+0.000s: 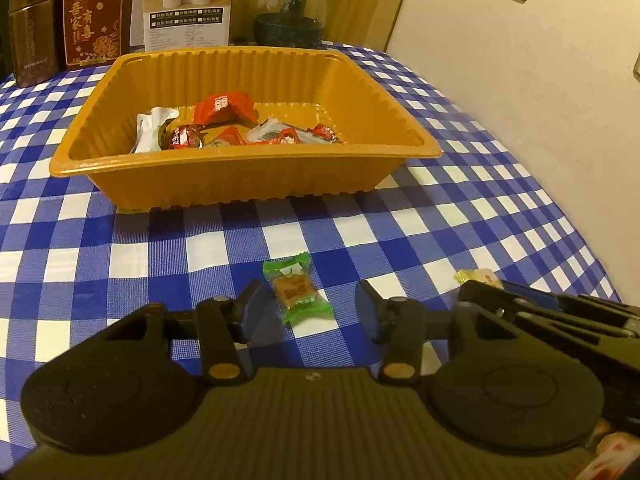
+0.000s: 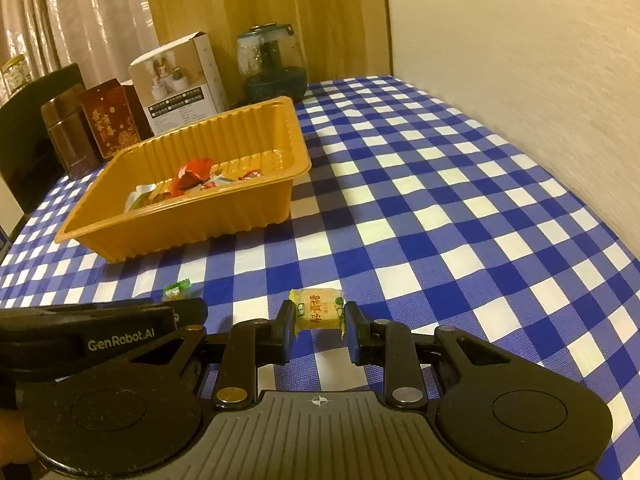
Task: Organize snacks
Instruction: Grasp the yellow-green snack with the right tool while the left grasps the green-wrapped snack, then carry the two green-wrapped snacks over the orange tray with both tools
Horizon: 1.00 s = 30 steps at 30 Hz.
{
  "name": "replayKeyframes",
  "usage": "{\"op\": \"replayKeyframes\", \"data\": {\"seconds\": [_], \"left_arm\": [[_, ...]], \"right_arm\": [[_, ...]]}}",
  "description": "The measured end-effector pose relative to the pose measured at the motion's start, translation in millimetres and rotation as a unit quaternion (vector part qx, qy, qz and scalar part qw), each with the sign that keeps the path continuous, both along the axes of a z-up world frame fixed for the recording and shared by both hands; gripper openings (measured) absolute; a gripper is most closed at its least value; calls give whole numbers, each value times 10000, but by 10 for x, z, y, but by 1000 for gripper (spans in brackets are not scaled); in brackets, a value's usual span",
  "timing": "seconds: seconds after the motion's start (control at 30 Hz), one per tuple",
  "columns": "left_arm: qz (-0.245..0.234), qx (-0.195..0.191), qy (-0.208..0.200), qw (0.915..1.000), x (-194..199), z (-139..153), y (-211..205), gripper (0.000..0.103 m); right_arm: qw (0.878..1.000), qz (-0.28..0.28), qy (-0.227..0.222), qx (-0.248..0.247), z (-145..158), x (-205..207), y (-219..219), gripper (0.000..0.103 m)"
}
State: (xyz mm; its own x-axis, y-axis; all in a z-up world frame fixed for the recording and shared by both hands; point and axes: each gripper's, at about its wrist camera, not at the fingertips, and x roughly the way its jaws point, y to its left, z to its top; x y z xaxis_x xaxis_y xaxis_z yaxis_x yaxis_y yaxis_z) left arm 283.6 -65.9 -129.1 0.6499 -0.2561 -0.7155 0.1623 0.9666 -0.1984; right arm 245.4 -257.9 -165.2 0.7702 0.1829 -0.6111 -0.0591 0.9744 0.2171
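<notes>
Yellow candy (image 2: 319, 312): pinched at both wrapper ends by the right tongs (image 2: 317, 330), held just above the checked cloth.
Right tongs: pressed in on the yellow candy, blue pads touching its left and right ends.
Green candy (image 1: 298, 294): lies flat on the surface, near side of the tray, between the pads of the left tongs (image 1: 307, 310); it sits closer to the left pad, and whether that pad touches the wrapper cannot be told.
Left tongs: spread around the green candy, right pad clearly apart from it; not gripping.
Tray (image 1: 120, 76): orange ribbed plastic, on the far left part of the surface, holding several wrapped snacks (image 1: 224, 110), mostly red and white.
Surface (image 2: 440, 208): covered by a blue and white checked cloth.
Far edge: a brown tin (image 1: 32, 28), a red carton (image 1: 94, 20), a white product box (image 1: 188, 4) and a glass jar (image 1: 292, 4) stand in a row behind the tray.
Right side: a pale wall (image 2: 520, 60) runs along the surface.
</notes>
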Motion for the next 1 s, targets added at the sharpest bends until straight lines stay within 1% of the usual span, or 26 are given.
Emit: {"op": "replayKeyframes", "data": {"seconds": [0.23, 0.43, 0.6, 0.87, 1.0], "left_arm": [[12, 61, -120, 9999, -3, -45, -53, 40], [95, 104, -144, 9998, 13, -47, -45, 32], [76, 292, -153, 9994, 16, -49, -46, 22], [-52, 513, -20, 9987, -37, -14, -80, 20], [-23, 462, 58, 9989, -82, 14, -12, 20]], "right_arm": [[10000, 41, -13, 30, 7, 18, 52, 26], [10000, 9, 2, 43, -6, 28, 38, 26], [10000, 33, -8, 47, 3, 25, 43, 26], [9999, 130, -15, 54, 29, 20, 95, 26], [9998, 173, -36, 64, 53, 11, 123, 26]]}}
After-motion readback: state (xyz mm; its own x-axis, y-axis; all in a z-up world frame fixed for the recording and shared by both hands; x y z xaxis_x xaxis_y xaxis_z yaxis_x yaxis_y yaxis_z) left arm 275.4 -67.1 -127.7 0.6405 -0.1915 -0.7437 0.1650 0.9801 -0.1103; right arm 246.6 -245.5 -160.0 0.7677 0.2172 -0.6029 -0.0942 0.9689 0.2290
